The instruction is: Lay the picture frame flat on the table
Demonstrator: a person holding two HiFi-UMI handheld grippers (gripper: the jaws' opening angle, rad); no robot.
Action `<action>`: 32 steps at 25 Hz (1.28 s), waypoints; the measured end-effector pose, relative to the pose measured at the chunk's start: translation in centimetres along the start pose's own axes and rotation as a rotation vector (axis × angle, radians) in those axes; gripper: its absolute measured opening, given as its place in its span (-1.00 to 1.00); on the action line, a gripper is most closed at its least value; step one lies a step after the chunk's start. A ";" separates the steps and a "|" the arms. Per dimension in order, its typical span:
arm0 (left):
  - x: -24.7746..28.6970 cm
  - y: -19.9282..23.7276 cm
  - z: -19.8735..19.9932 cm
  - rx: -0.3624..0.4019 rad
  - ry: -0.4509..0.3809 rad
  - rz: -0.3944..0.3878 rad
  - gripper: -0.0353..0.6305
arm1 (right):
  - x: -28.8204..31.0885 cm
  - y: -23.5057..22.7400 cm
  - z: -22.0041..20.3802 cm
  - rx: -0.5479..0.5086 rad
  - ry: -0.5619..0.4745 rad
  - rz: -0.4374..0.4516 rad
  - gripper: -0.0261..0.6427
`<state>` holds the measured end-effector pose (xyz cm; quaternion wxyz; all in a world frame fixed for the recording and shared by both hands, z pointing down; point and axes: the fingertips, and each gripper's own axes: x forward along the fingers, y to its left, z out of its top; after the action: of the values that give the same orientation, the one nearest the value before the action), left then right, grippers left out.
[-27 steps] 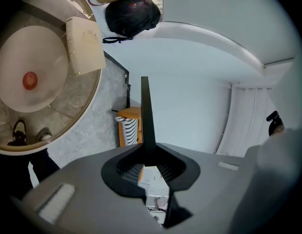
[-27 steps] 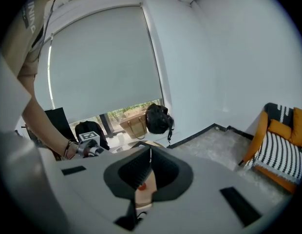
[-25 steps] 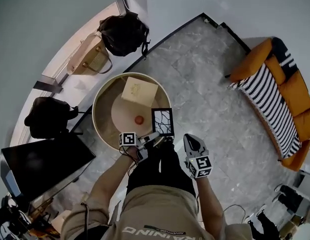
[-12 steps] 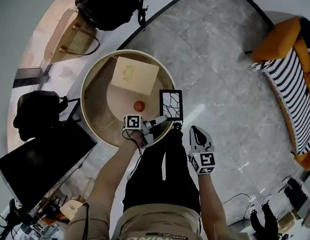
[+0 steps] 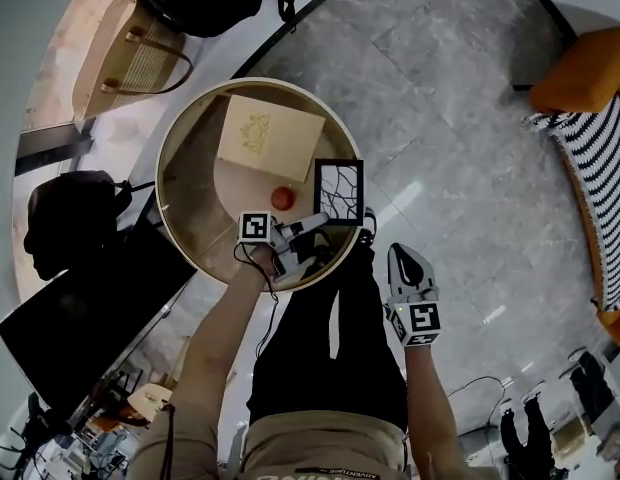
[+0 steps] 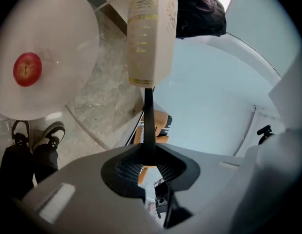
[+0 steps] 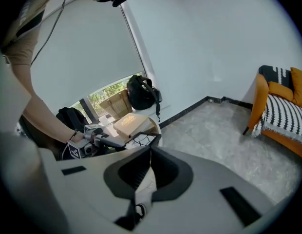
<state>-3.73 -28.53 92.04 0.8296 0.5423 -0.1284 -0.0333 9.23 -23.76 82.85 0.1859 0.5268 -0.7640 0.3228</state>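
Observation:
The picture frame, black with a cracked-line pattern, hangs over the right rim of the round table, its face turned up toward the head view. My left gripper is shut on the frame's lower left edge. In the left gripper view the frame is a thin black edge pinched between the jaws of the left gripper. Whether the frame touches the table I cannot tell. My right gripper hangs off the table by the person's leg, shut on nothing; seen from the right gripper, the frame is ahead.
On the table lie a beige box and a red apple, both left of the frame. A woven bag and black bags sit beyond the table. An orange striped sofa stands at the far right.
Both grippers have sunk. The left one has carried the frame down toward the table's right rim, still gripped. The right gripper stays off the table beside the leg.

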 end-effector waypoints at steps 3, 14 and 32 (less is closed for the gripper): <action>0.0 0.0 0.6 0.006 -0.008 0.010 -0.67 | 0.5 0.3 0.0 0.003 0.001 0.023 -0.90; -0.8 2.2 1.6 0.161 -0.045 0.198 -0.49 | 2.7 1.8 0.4 -0.008 0.000 0.124 -0.90; -2.6 2.4 2.8 0.399 -0.184 0.417 -0.06 | 4.9 4.9 -0.3 -0.056 0.066 0.185 -0.89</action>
<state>-7.12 -29.60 94.80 0.6807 0.6511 -0.3155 0.1146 2.85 -25.81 84.65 0.1949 0.4378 -0.8115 0.3344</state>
